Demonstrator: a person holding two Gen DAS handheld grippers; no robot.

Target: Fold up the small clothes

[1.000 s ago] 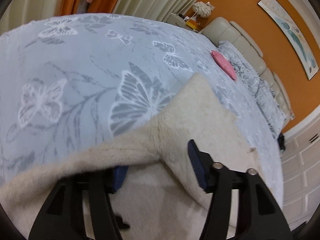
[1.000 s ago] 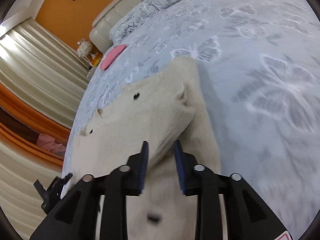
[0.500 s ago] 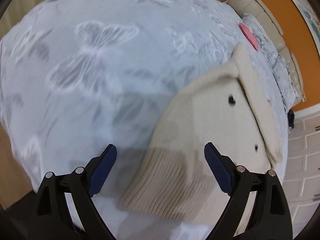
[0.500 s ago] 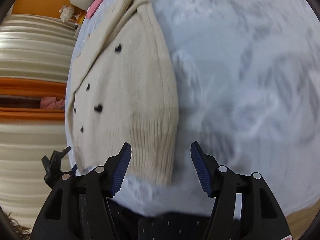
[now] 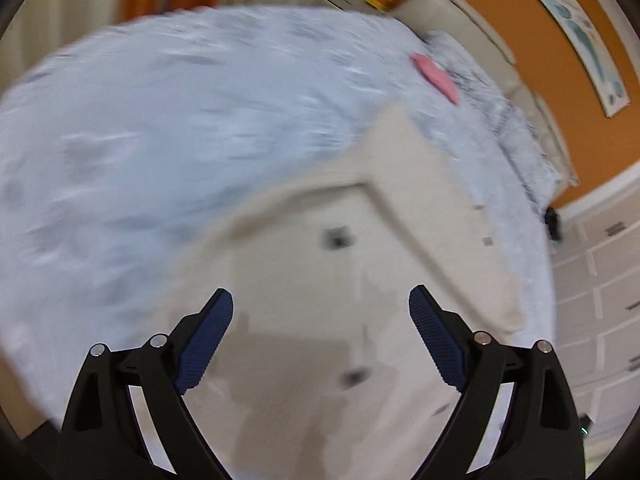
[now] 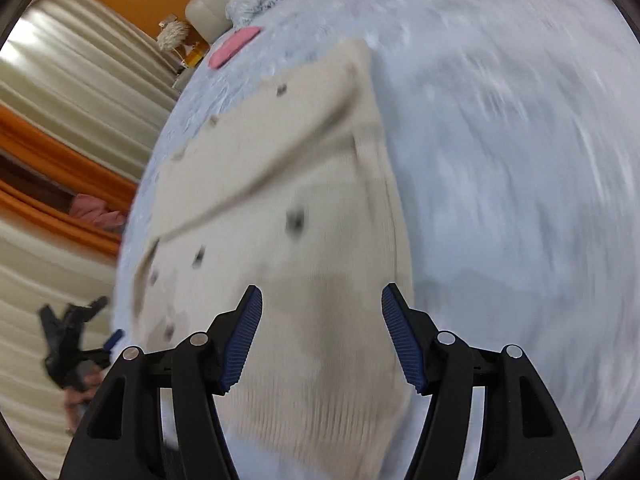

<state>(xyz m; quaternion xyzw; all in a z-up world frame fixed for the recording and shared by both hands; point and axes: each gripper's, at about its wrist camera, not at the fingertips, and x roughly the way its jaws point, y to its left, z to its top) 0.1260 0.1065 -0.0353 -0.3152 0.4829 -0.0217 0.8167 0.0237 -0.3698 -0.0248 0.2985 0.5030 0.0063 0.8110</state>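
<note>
A cream knitted cardigan [image 5: 320, 272] with small dark buttons lies on the pale blue butterfly-print bedspread [image 5: 160, 128], with a sleeve folded across its upper part. My left gripper [image 5: 320, 316] is open and empty, just above the cardigan's lower body. The cardigan also shows in the right wrist view [image 6: 280, 208], ribbed hem nearest the camera. My right gripper [image 6: 322, 316] is open and empty over the hem. The left gripper [image 6: 74, 340] shows at the left edge of the right wrist view. Both views are blurred by motion.
A pink item [image 5: 436, 76] lies on the bed near the pillows, also in the right wrist view [image 6: 234, 50]. A beige headboard [image 5: 480, 28] and orange wall stand beyond. Curtains [image 6: 60, 112] hang at the bedside. White cabinet doors [image 5: 600, 300] stand right.
Both grippers have let go of the cardigan and opened. Both cameras have since swung forward over the cardigan, which now lies flat with the sleeve folded over.
</note>
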